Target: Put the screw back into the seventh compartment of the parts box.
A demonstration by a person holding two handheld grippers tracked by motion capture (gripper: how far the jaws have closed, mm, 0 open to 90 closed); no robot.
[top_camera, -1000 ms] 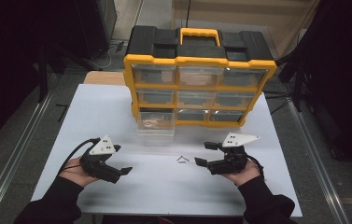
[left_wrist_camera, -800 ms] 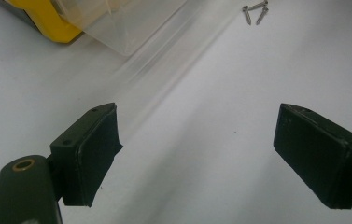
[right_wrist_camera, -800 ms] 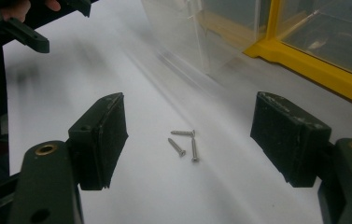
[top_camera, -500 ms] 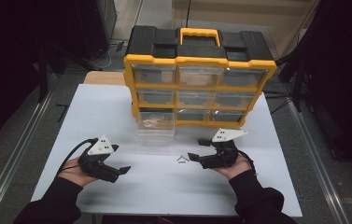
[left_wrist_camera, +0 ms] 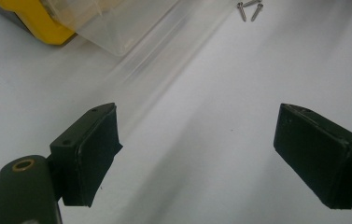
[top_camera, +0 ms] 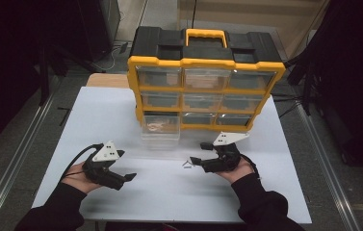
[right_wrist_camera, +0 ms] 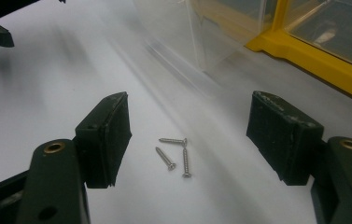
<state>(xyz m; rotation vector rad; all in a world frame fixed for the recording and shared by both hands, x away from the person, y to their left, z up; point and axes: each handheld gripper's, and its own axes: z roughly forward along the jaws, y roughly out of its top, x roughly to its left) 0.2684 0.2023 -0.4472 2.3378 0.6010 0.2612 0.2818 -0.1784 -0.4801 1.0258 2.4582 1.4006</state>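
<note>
Screws lie on white table before right gripper, near yellow organizer's pulled clear drawer | left gripper view: jaws wide, empty | right gripper view: three screws between jaws just closing, pads apart

Right claw narrowing, left claw agape.

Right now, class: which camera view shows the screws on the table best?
The right gripper view: three screws lie close and sharp between its open fingers. The left gripper view catches them far off by its top edge; the high view gives a tiny speck.
</note>
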